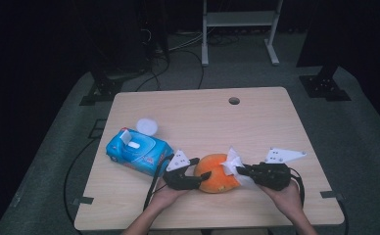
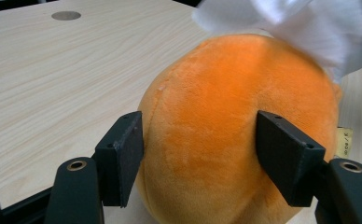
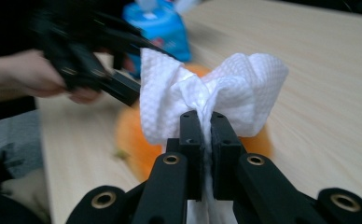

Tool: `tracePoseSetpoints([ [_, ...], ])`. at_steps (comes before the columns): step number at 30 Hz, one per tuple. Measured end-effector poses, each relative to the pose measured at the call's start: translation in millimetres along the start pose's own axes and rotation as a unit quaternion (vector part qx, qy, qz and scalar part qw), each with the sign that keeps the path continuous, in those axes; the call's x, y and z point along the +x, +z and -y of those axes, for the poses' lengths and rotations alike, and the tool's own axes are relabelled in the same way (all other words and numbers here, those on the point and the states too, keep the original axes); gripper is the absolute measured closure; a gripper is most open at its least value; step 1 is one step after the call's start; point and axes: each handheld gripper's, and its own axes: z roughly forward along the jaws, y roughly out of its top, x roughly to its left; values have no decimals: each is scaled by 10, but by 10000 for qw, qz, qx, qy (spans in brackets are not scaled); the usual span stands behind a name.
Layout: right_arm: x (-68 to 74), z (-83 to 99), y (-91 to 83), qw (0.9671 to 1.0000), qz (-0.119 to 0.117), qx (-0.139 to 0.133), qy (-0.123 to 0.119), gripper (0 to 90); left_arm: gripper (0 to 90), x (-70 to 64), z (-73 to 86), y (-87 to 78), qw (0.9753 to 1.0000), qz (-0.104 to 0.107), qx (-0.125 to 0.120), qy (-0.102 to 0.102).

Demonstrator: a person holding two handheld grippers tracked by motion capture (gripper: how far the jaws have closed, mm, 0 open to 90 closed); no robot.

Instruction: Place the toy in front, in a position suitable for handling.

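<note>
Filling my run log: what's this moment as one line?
left gripper: shut on orange plush | right gripper: shut on white wipe, over plush

The high view looks forward and down over the whole table [image 1: 276,117]. Each gripper view sits close behind its own jaws — both share the orange plush toy [image 2: 235,130], seemingly facing each other across it.

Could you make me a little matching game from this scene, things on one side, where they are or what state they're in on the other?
Things:
1. orange plush toy
2. white wipe
3. blue wipes pack
4. white round lid

States:
A. lying alone behind the pack
B. pinched in the right hand-held gripper
C. clamped between the left hand-held gripper jaws
D. resting at the table's left side

Pairs: 1-C, 2-B, 3-D, 4-A
</note>
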Motion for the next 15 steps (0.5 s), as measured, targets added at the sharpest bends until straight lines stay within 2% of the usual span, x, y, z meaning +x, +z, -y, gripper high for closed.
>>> tracePoseSetpoints([
  [2, 71, -30, 73, 9997, -110, 141, -181, 848, 328, 16, 0, 8, 10000, -1, -12, -8],
  [3, 80, -22, 115, 9993, -80, 259, -239, 849, 326, 25, 2, 6, 10000, -3, 7, -29],
  [6, -10, 30, 140, 9991, -19, 418, -14, 851, 324, 44, 19, 3, 9999, 23, -6, -122],
  [7, -58, 48, 118, 9984, 218, 527, -40, 852, 324, 45, 21, 1, 9999, 17, 0, -130],
  [9, -120, 72, 71, 9979, 332, 535, 129, 853, 323, 47, 23, -2, 9999, 19, 3, -136],
  [10, -129, 72, 36, 9987, 264, 398, 191, 853, 324, 46, 23, 0, 9999, 21, 2, -148],
  [12, -70, 30, 9, 9999, 5, 127, 97, 852, 325, 40, 22, 7, 9999, 24, 8, -144],
  [13, -24, 1, 22, 9999, -83, 95, 11, 852, 325, 39, 21, 9, 9999, 21, 7, -144],
  [15, 39, -19, 79, 9995, -157, 219, -150, 852, 324, 42, 23, 7, 9999, 29, 11, -143],
])
